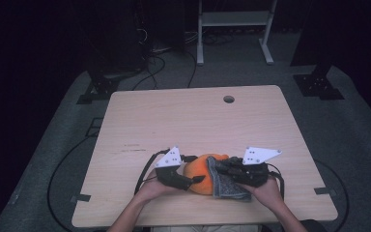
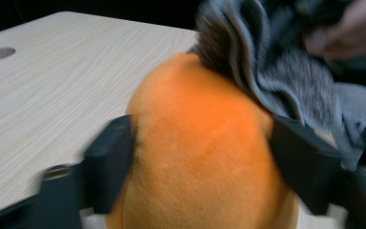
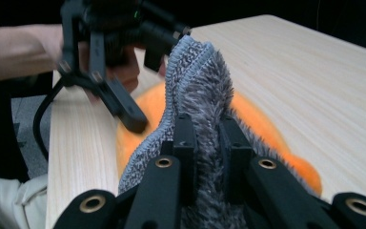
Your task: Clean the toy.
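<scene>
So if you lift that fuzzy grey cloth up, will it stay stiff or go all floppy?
Probably floppy: the grey cloth bends in folds where the right hand-held gripper pinches it, and it drapes over the orange plush toy. It looks light, since a thin pinch holds it up. Its fuzzy pile likely keeps it from slipping.

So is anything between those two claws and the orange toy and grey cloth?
Nothing visible. The left gripper already clamps the orange toy, and the right gripper pinches the grey cloth draped against it.
</scene>
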### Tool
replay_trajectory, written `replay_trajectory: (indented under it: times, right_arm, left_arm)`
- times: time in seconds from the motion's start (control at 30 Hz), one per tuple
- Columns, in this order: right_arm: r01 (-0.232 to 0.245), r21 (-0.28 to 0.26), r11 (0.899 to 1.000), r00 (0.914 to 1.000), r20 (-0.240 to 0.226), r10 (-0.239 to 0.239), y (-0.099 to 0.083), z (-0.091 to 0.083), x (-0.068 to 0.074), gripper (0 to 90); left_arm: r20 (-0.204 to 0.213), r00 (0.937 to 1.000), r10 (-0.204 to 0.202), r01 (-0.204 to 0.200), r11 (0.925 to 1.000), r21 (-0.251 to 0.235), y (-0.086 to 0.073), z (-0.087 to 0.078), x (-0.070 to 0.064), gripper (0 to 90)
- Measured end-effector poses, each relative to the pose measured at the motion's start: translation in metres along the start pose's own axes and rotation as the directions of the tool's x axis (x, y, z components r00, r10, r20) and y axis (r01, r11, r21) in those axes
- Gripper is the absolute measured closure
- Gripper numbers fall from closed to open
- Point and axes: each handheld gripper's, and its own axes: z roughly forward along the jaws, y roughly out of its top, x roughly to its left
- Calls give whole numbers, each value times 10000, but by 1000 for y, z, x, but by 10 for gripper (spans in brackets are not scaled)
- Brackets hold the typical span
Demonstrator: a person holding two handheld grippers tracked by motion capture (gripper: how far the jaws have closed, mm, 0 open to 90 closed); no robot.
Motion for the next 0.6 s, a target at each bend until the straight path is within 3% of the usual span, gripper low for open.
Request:
replay_trajectory:
  times: [0.07, 0.13, 0.17, 0.2, 0.23, 0.27, 0.3, 0.33, 0.37, 0.4, 0.43, 0.53, 0.6]
  right_arm:
    - [18, -33, 10000, 10000, -83, -18, -3, -1, 2, 796]
    - [77, -32, 10000, 9999, -102, -77, -3, -1, 3, 796]
    - [123, 12, 9999, 9999, -101, -123, -3, -1, 4, 796]
    - [120, 37, 9999, 9999, -42, -120, -2, -1, 4, 796]
    - [152, 7, 9999, 9999, 28, -152, -1, -2, 4, 796]
    - [254, -196, 9995, 9996, 139, -251, 2, -4, 6, 797]
    - [483, -443, 9979, 9986, 258, -472, 6, -6, 9, 797]
    - [755, -602, 9953, 9965, 400, -731, 11, -7, 14, 797]
    - [1002, -751, 9921, 9940, 510, -966, 16, -7, 17, 797]
    - [1002, -751, 9921, 9940, 510, -966, 16, -7, 17, 797]
    - [1124, -843, 9901, 9924, 593, -1077, 21, -6, 19, 797]
    - [1084, -535, 9927, 9922, 680, -1047, 22, 3, 14, 798]
    - [859, -296, 9959, 9945, 618, -840, 14, 6, 5, 798]
  left_arm:
    - [-104, 9997, -203, 205, 9995, 236, 2, 3, 1, 81]
    - [121, 9978, -658, 648, 9956, 677, 2, 9, 3, 70]
    - [202, 9971, -738, 726, 9957, 570, -1, 10, 3, 82]
    - [100, 9991, -406, 403, 9988, 288, -2, 7, 1, 240]
    - [100, 9991, -406, 403, 9988, 288, -2, 7, 1, 304]
    - [-97, 10000, -18, 16, 9999, -127, 1, 2, -1, 352]
    - [-352, 9989, 322, -334, 9988, -352, 3, 0, -3, 376]
    - [-352, 9989, 322, -334, 9988, -352, 3, 0, -3, 386]
    - [-931, 9888, 1170, -1225, 9909, -559, 6, 1, -10, 388]
    - [-931, 9888, 1170, -1225, 9909, -559, 6, 1, -10, 390]
    - [-1000, 9832, 1529, -1589, 9857, -557, 7, 2, -12, 390]
    - [-1007, 9842, 1458, -1479, 9889, -139, 2, 4, -9, 393]
    - [-862, 9893, 1176, -1197, 9926, -198, -2, 2, -5, 392]
